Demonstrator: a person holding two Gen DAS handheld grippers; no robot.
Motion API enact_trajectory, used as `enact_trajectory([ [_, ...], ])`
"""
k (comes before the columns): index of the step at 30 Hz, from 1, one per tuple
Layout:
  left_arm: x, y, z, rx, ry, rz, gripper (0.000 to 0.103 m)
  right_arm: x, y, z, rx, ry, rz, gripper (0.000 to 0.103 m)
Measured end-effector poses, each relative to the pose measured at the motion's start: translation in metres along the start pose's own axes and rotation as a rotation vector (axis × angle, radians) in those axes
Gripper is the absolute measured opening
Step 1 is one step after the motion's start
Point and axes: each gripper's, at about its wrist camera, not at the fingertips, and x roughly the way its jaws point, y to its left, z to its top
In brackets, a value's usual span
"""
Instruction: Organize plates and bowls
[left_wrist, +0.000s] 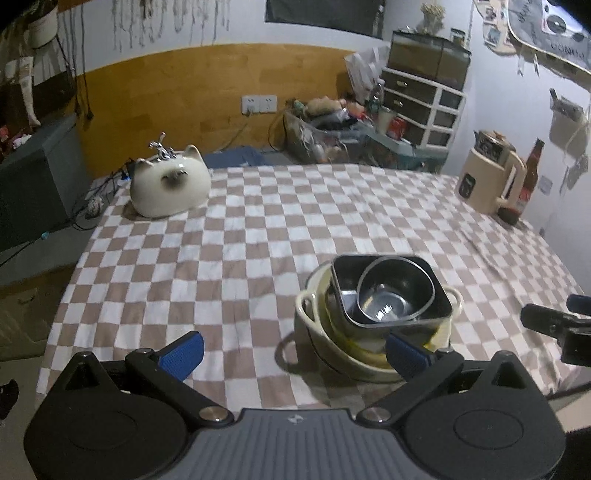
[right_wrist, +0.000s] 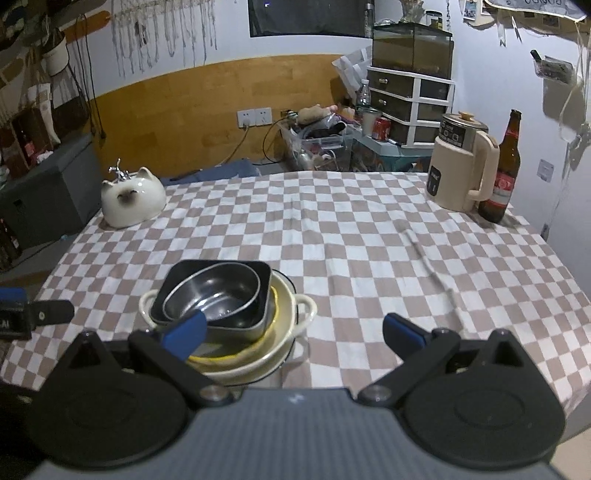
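Note:
A nested stack stands on the checked tablecloth (left_wrist: 229, 236). A round steel bowl (left_wrist: 393, 291) (right_wrist: 218, 295) sits inside a dark square bowl (left_wrist: 439, 291) (right_wrist: 264, 291). Both rest in a cream two-handled bowl (left_wrist: 308, 306) (right_wrist: 304, 308) on a cream plate (right_wrist: 258, 365). My left gripper (left_wrist: 295, 354) is open, with nothing between its fingers; its right fingertip (left_wrist: 404, 354) lies just in front of the stack. My right gripper (right_wrist: 295, 336) is open and empty too; its left fingertip (right_wrist: 186, 334) overlaps the stack's near side. Whether either fingertip touches the stack is unclear.
A white cat-shaped ceramic piece (left_wrist: 170, 186) (right_wrist: 131, 201) sits at the far left corner. A cream electric kettle (right_wrist: 460, 173) and a brown bottle (right_wrist: 504, 173) stand at the far right. A thin white stick (right_wrist: 432, 273) lies on the cloth to the right. Drawers and clutter stand behind the table.

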Motion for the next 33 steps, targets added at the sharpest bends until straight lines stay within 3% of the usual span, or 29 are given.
enact_trajectory([
  [9,0.009,-0.001,-0.006,0.007,0.041,-0.013,0.103,0.005,0.003,-0.006,-0.047,0.037,-0.009,0.102],
  [33,0.014,0.003,-0.006,-0.020,0.052,-0.005,0.103,0.017,-0.002,-0.005,-0.063,0.065,-0.005,0.102],
])
